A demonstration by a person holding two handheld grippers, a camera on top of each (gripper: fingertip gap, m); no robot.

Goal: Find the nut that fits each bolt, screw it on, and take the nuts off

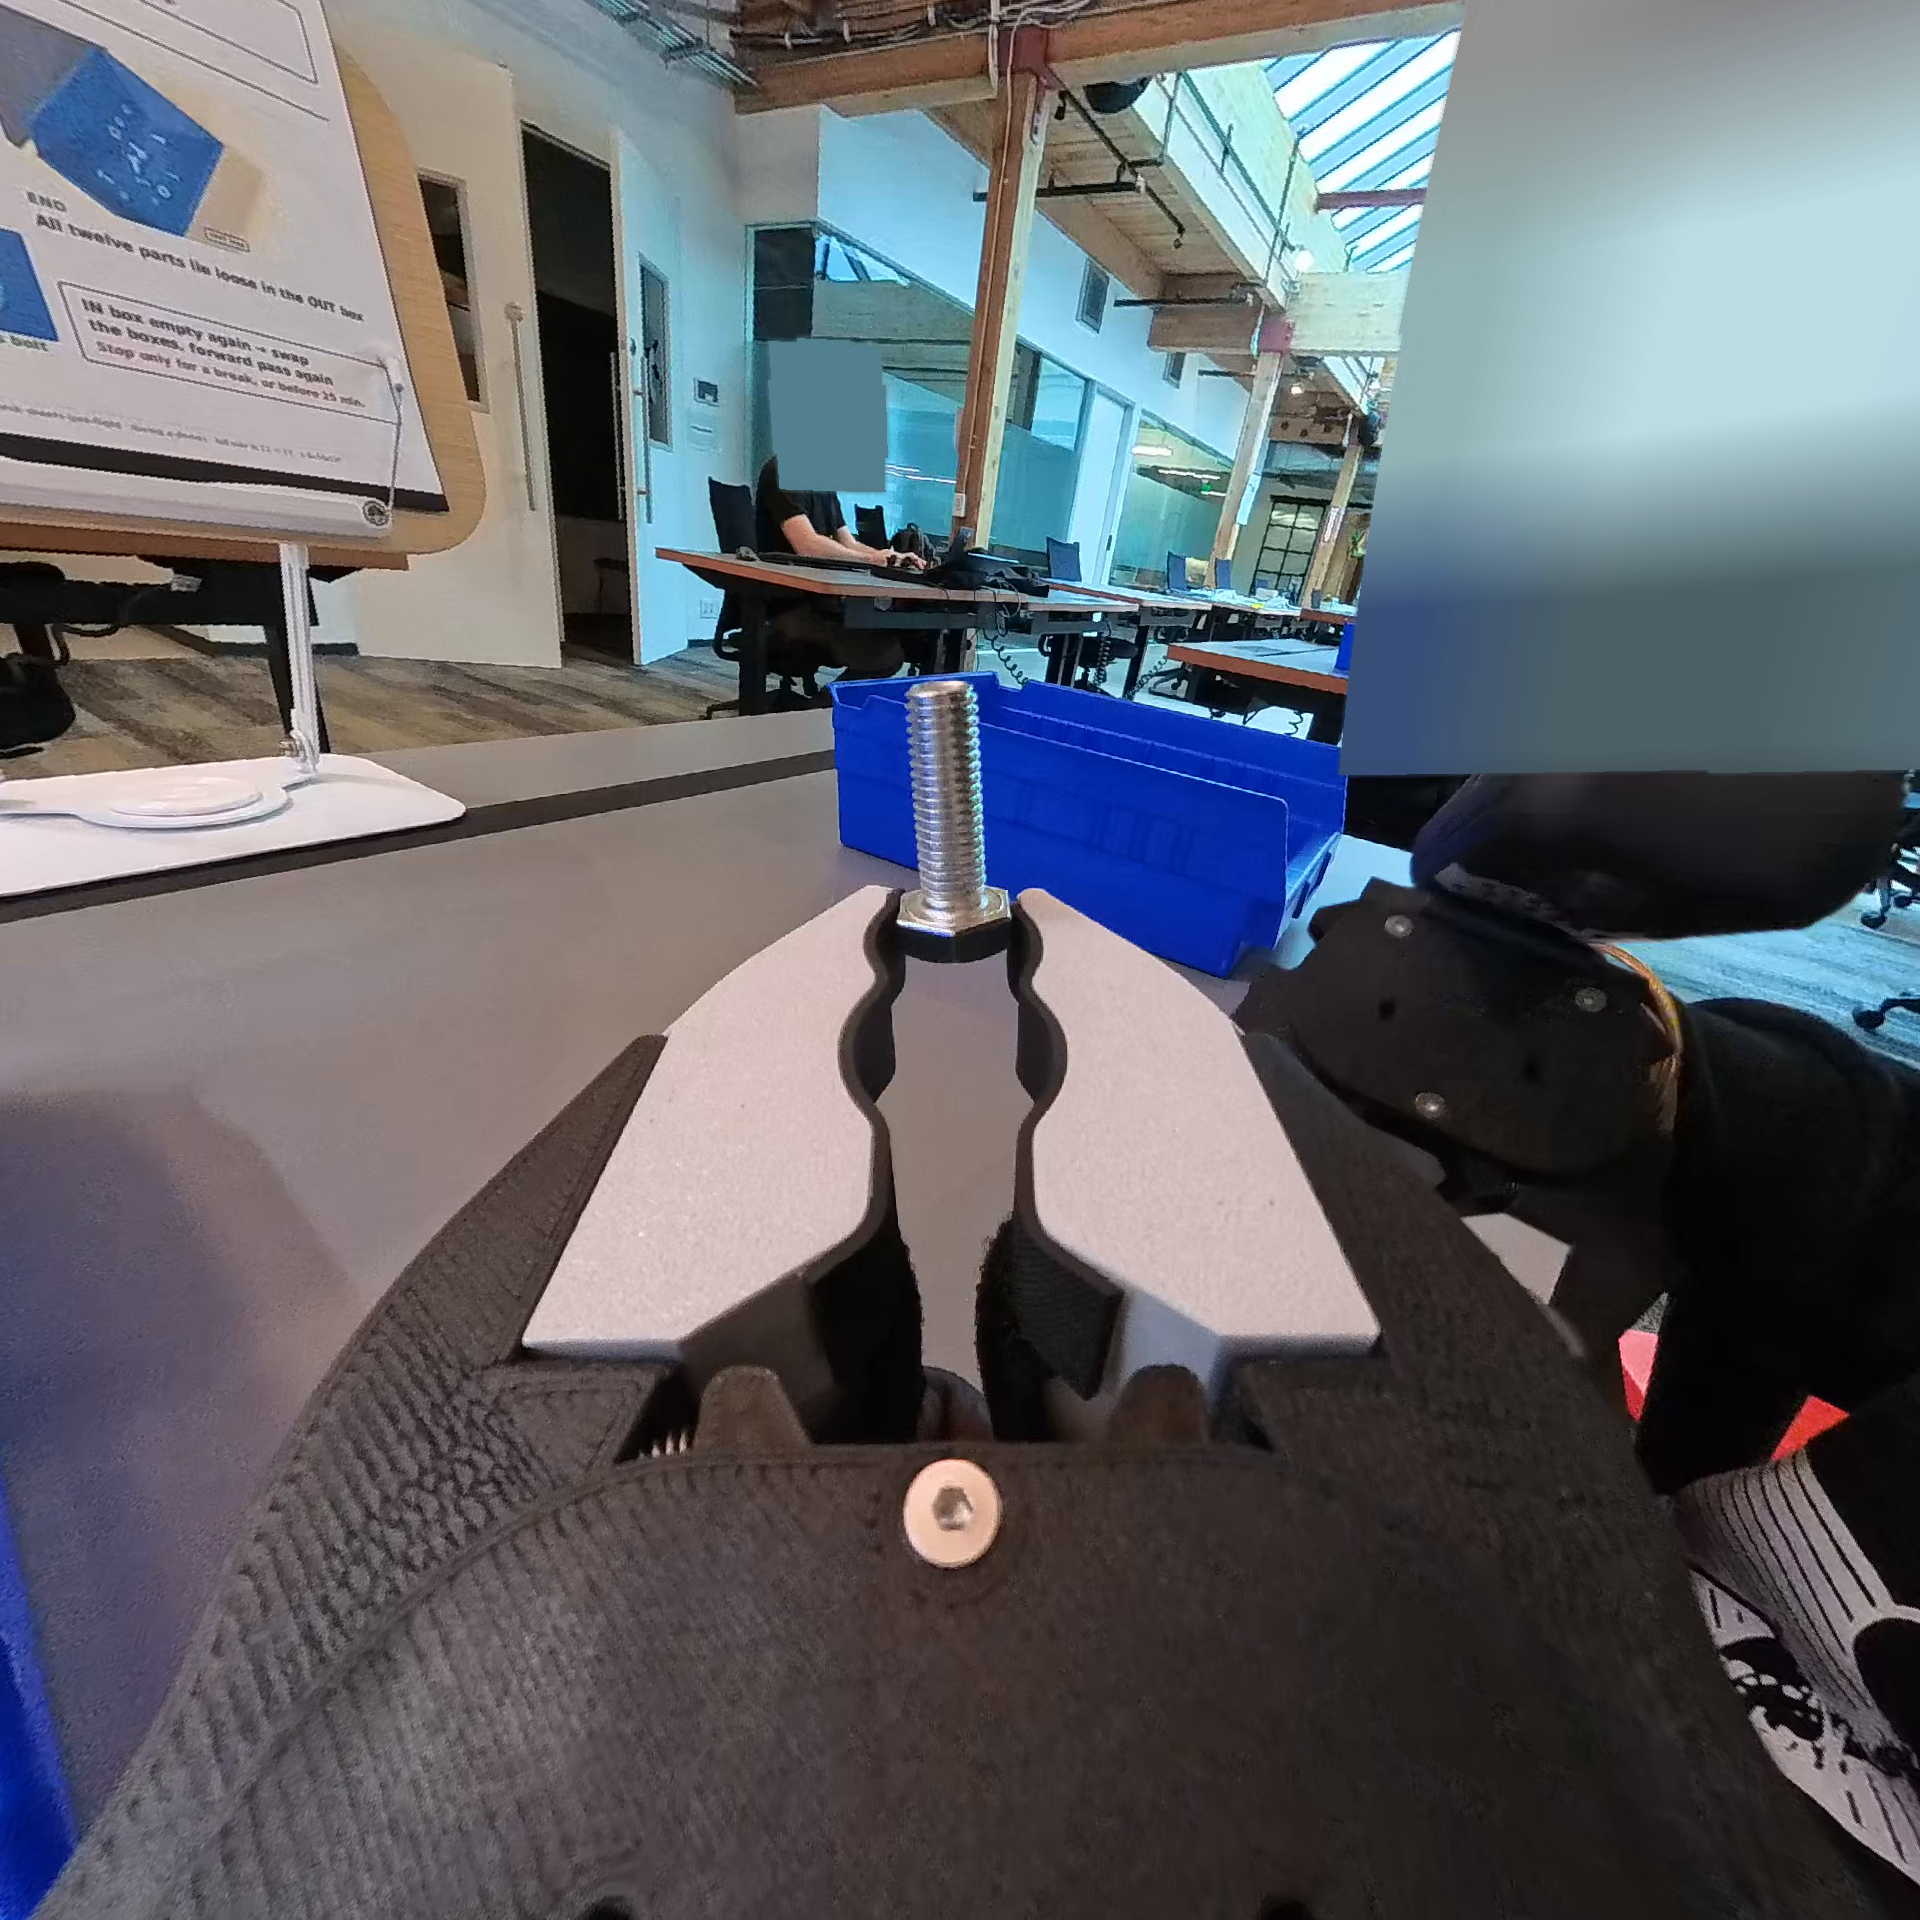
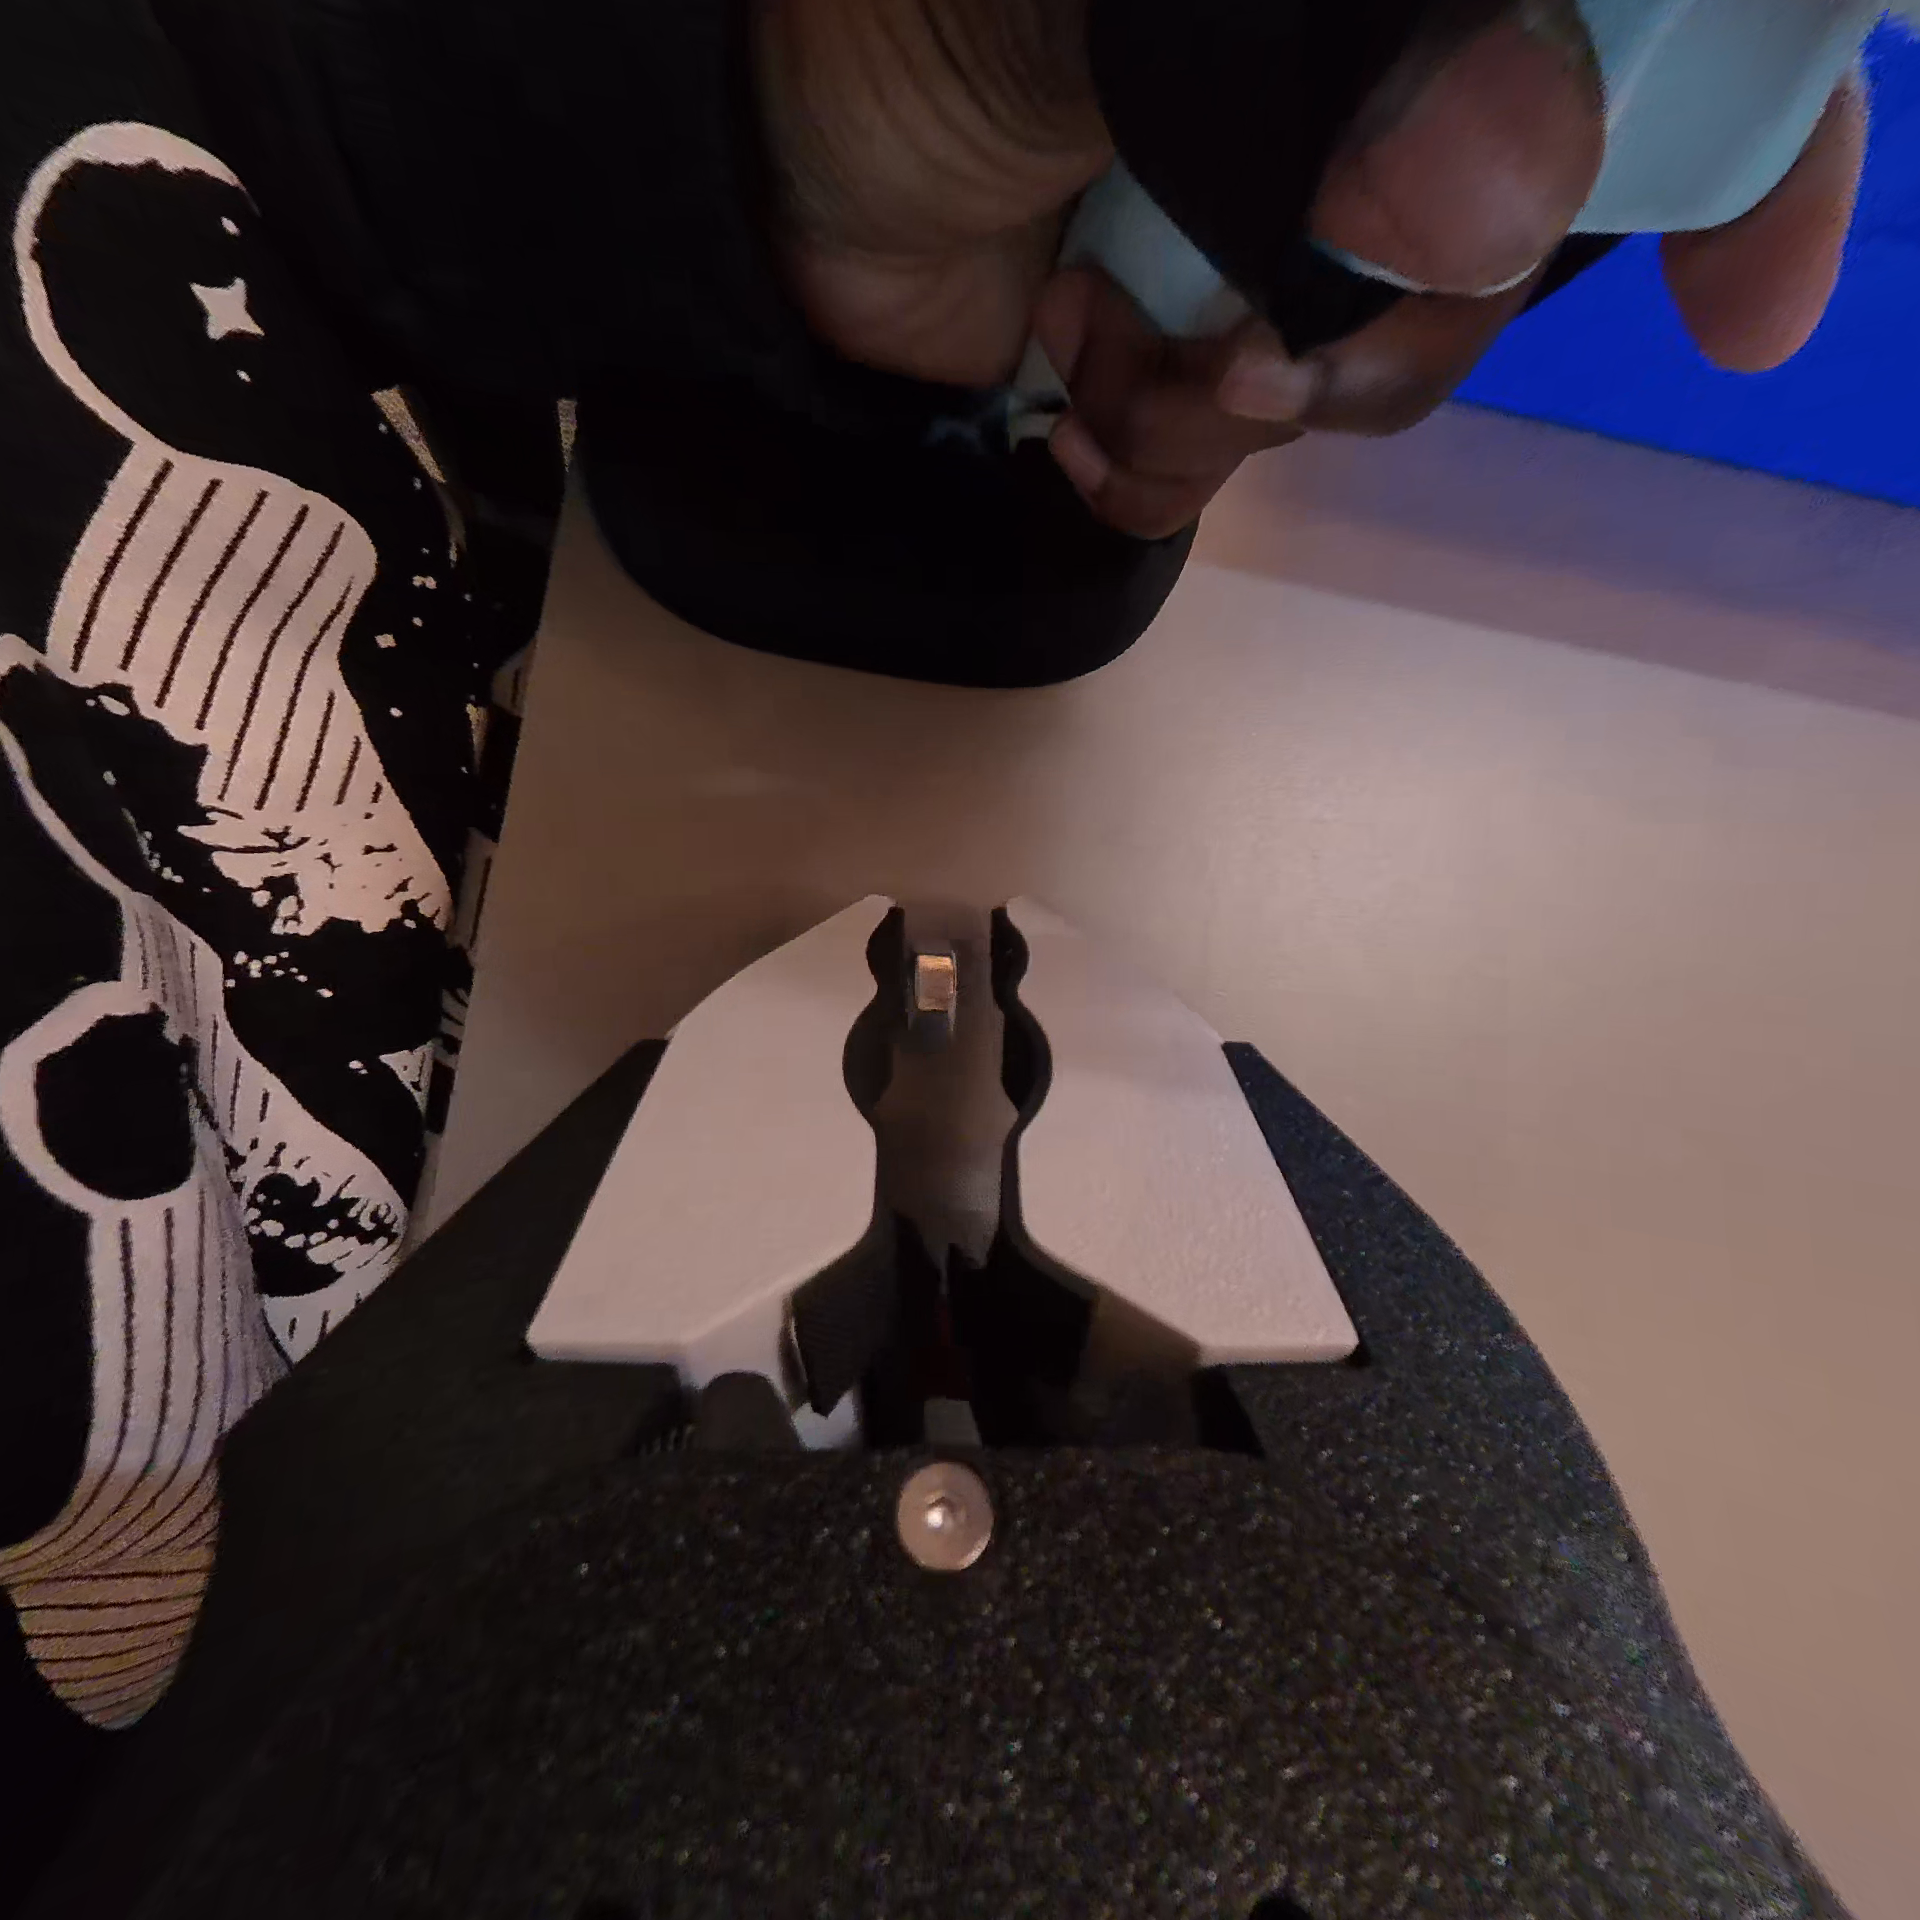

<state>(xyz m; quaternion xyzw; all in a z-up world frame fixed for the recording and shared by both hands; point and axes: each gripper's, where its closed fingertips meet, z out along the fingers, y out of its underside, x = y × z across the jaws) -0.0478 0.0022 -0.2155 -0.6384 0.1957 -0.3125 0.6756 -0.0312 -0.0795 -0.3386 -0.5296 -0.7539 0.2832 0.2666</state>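
Bolt [image 1: 943, 805] is held upright by its hex head, pinched at the left gripper [image 1: 951, 930] tips above the grey table [image 1: 520, 987]. Nut [image 2: 932, 997] is pinched edge-on in the right gripper [image 2: 940, 977]. Mating is judged pending; the nut must be aligned squarely over the thread tip.

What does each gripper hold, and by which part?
Left gripper: a bolt, by its head, thread up. Right gripper: a nut, edge-on against one finger.
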